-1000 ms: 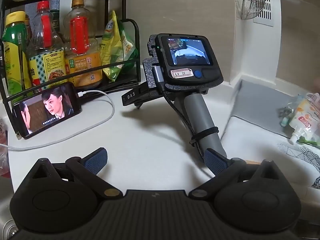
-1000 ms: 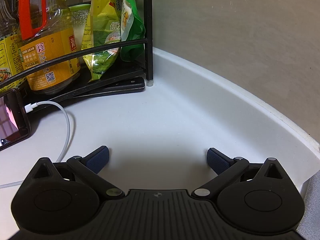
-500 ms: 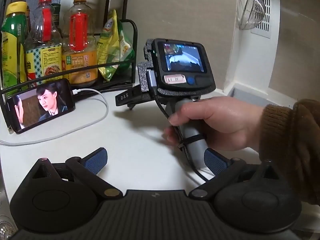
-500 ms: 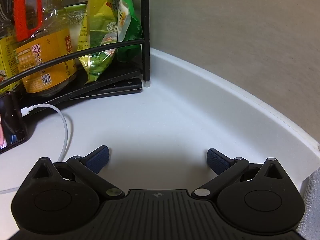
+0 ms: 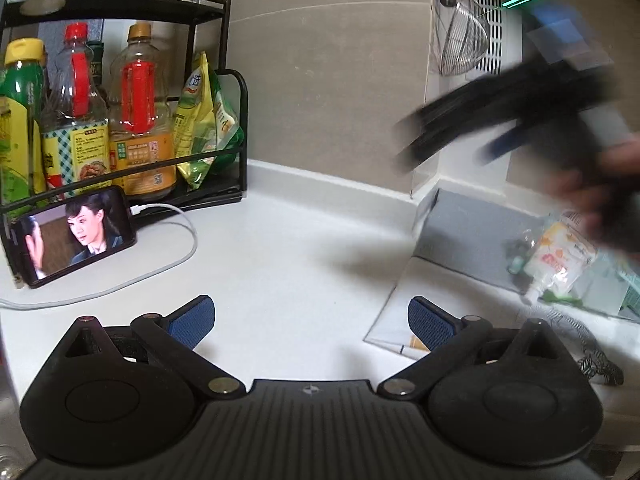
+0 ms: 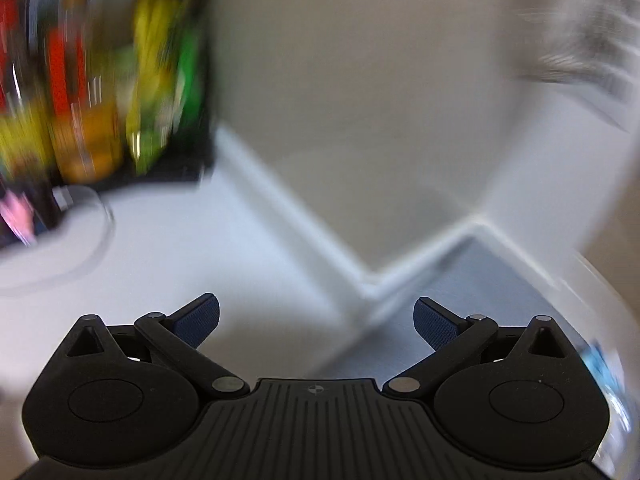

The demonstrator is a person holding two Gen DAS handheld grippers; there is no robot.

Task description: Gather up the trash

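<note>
A white squeeze pouch with an orange label (image 5: 558, 256) lies with other small trash on the grey mat (image 5: 472, 236) at the right. My left gripper (image 5: 311, 318) is open and empty above the white counter (image 5: 280, 264). My right gripper (image 6: 316, 318) is open and empty; its view is motion-blurred. It also shows in the left wrist view (image 5: 500, 120) as a dark blur held in a hand, raised above the mat.
A black rack (image 5: 236, 80) with oil bottles (image 5: 140, 120) and a snack bag (image 5: 204, 120) stands at the back left. A phone (image 5: 78, 236) playing video leans on it, with a white cable (image 5: 176, 256). A wire strainer (image 5: 466, 40) hangs on the wall. Paper (image 5: 396, 320) lies right of the left gripper.
The right gripper has been lifted off the counter by the hand and swung up and to the right. The left gripper has risen a little.
</note>
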